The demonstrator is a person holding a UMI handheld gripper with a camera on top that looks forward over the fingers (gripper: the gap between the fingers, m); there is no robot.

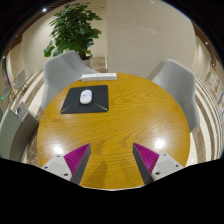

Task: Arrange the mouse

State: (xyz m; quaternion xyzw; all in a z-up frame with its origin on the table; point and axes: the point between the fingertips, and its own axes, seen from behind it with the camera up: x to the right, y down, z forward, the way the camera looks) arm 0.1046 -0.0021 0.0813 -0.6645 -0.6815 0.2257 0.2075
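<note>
A white mouse (86, 96) lies on a dark grey mouse mat (83, 99) at the far left part of a round wooden table (120, 125). My gripper (112, 156) hovers over the table's near side, well short of the mouse. Its fingers (73, 158) stand wide apart and open, magenta pads facing inward, with only bare wood between them.
A white keyboard (98, 76) lies at the table's far edge beyond the mat. Grey chairs (62, 68) stand around the table, another chair (176, 78) at the far right. A leafy potted plant (74, 27) stands behind by a pale wall.
</note>
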